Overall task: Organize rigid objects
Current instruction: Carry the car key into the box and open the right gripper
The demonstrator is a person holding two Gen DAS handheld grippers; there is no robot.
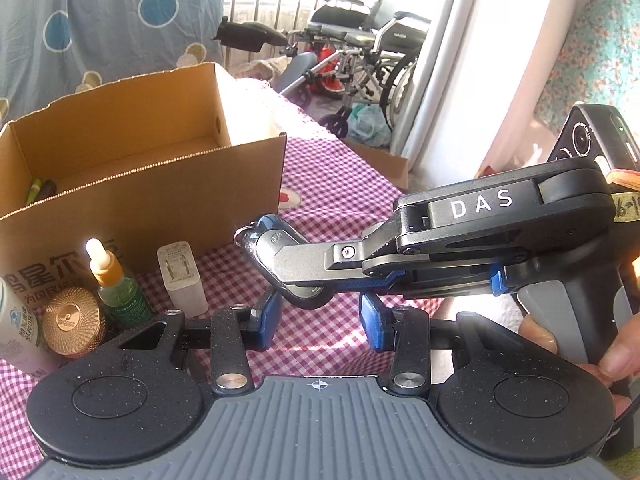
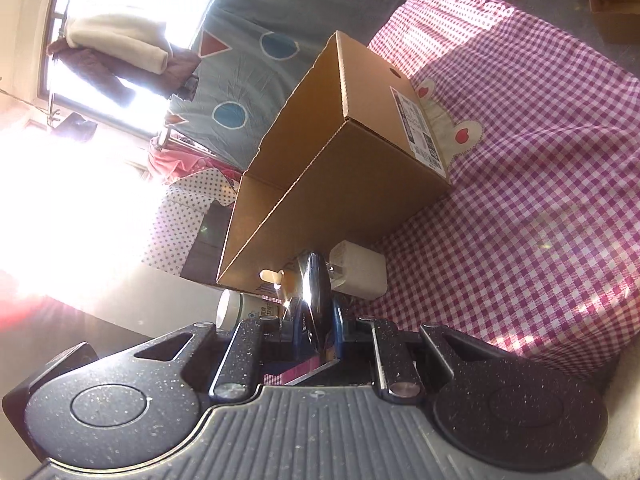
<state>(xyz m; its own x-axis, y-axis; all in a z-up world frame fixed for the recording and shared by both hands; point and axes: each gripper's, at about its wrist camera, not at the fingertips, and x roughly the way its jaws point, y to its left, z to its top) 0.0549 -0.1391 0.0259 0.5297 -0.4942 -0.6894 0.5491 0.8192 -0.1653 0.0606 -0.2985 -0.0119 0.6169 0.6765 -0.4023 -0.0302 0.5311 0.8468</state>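
Note:
My right gripper (image 1: 280, 264) reaches in from the right, turned on its side, and is shut on a black and chrome car key fob (image 1: 262, 240), held above the checked cloth in front of the cardboard box (image 1: 144, 184). In the right wrist view the fob (image 2: 316, 300) stands edge-on between the fingers of the right gripper (image 2: 316, 320). My left gripper (image 1: 318, 320) is open and empty, just below the fob. A white charger plug (image 1: 182, 276), a green dropper bottle (image 1: 116, 284), a gold-lidded jar (image 1: 72, 320) and a white bottle (image 1: 18, 332) stand by the box.
The open box holds a few items in its left corner (image 1: 40, 190). The pink checked cloth (image 2: 520, 200) covers the surface. Folded wheelchairs (image 1: 360, 52) stand behind, and a blue patterned sheet (image 1: 80, 20) hangs at the back.

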